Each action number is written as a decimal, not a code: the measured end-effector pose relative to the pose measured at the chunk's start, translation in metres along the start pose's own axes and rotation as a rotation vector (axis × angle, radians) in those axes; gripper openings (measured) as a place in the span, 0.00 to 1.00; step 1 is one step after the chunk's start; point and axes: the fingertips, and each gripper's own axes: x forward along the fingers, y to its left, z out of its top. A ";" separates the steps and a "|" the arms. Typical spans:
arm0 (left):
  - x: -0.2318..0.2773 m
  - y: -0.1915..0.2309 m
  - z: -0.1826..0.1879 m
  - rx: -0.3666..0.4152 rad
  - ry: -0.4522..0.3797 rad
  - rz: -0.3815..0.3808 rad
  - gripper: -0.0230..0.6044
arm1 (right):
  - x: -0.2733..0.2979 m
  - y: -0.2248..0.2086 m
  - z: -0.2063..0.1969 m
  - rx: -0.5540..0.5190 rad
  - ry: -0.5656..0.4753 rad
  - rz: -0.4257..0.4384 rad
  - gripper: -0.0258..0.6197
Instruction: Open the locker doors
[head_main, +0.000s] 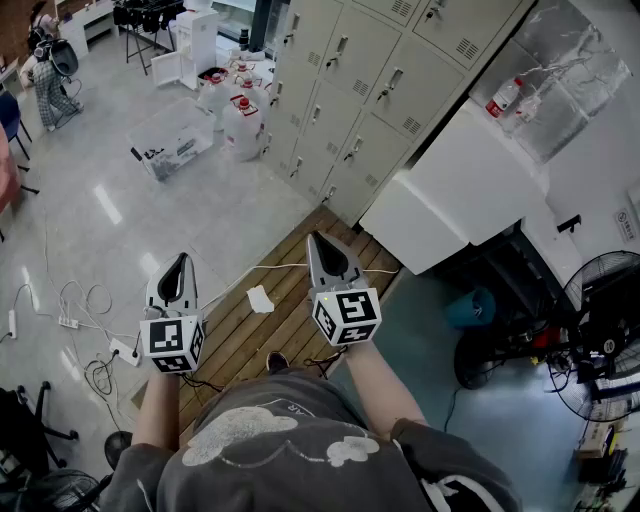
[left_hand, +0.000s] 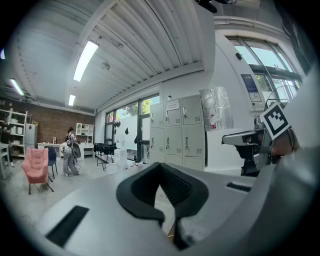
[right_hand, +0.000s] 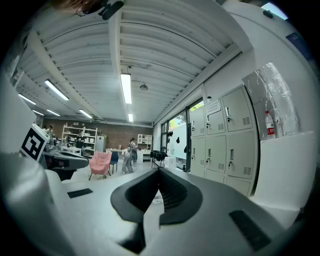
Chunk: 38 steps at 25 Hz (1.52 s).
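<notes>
While left gripper and right gripper hover side by side, jaws pressed together on nothing, lockers stand well ahead, visible doors shut, with door sheet and red-labelled bottle print too small to read, square markers clear.

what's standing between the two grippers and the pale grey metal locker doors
Nothing visible. Only wooden plank floor, with a flat white paper scrap on it, lies between the left gripper, the right gripper and the pale grey metal locker doors.
</notes>
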 end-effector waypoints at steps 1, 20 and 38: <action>0.001 -0.002 0.000 0.003 0.003 -0.006 0.05 | 0.000 -0.001 0.001 0.004 -0.003 -0.002 0.08; -0.049 0.033 -0.048 -0.051 0.106 -0.009 0.05 | -0.006 0.051 -0.018 0.081 0.025 -0.002 0.08; 0.056 0.096 -0.045 0.020 0.062 0.072 0.05 | 0.132 -0.027 -0.066 0.243 -0.050 0.027 0.53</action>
